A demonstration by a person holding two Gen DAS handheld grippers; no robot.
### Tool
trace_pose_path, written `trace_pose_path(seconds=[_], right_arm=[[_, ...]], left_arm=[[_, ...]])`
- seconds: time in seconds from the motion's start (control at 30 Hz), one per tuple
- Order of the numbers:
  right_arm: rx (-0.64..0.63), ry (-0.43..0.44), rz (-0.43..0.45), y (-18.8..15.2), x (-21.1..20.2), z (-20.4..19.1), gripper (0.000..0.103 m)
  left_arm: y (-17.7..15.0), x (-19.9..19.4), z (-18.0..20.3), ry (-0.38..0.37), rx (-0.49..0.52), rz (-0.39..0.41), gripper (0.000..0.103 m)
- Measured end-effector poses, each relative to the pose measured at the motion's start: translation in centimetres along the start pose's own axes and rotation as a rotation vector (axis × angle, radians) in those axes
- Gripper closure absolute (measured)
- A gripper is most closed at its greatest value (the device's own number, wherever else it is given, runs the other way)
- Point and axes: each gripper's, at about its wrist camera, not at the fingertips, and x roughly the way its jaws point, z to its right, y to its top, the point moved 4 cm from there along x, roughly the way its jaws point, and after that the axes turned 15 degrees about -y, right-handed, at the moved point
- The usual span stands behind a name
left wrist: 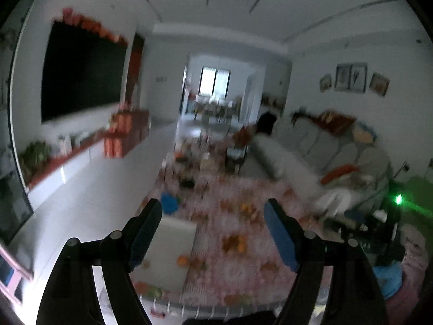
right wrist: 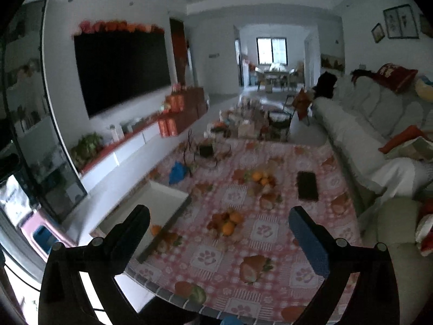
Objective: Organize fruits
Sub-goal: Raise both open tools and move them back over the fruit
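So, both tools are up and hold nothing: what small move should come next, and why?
Probably lower the right tool toward the near pile of oranges on the checked tablecloth. Its jaws stand open and empty, the pile lies just ahead between them, and the white box waits empty beside it, to the left.

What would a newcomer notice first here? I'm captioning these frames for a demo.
The pink checked tablecloth fills the foreground, with a pile of oranges near its middle and a white box at its left edge. A big black TV dominates the left wall, and a pale sofa runs along the right.
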Motion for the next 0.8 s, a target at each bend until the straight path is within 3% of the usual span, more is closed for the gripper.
trace_pose_path(seconds=[0.1,0.2,0.4,0.57,0.63,0.8], right_arm=[[0.027,0.015,0.07,1.4,-3.5,0.9,0.0],[0.051,0.047,0.121,2.3,-6.2,1.0,0.0],[0.04,0.124,0.153,2.9,-9.4,-1.6,0.0],[-0.014,0.17,0.183,3.5,-11.5,-4.6,0.0],[-0.022,0.182,0.166,3.3,-11.0,-5.6,0.0],[-0.018,0.155,0.057,1.1,-7.9,-6.1,0.0]], left_arm=[[2.8,-3.5,0.6,0.024,0.019,0.073,0.022],[4.6,-7.7,0.2,0.116,0.048,0.157,0.02],[5.6,-15.8,-3.2,0.242,-0.001,0.264,0.018],[3.5,-14.9,-4.4,0.303,0.07,0.148,0.015],[1.4,-12.1,-4.6,0.308,0.1,0.086,0.013],[-3.8,-3.3,-3.3,0.223,0.124,-0.113,0.012]])
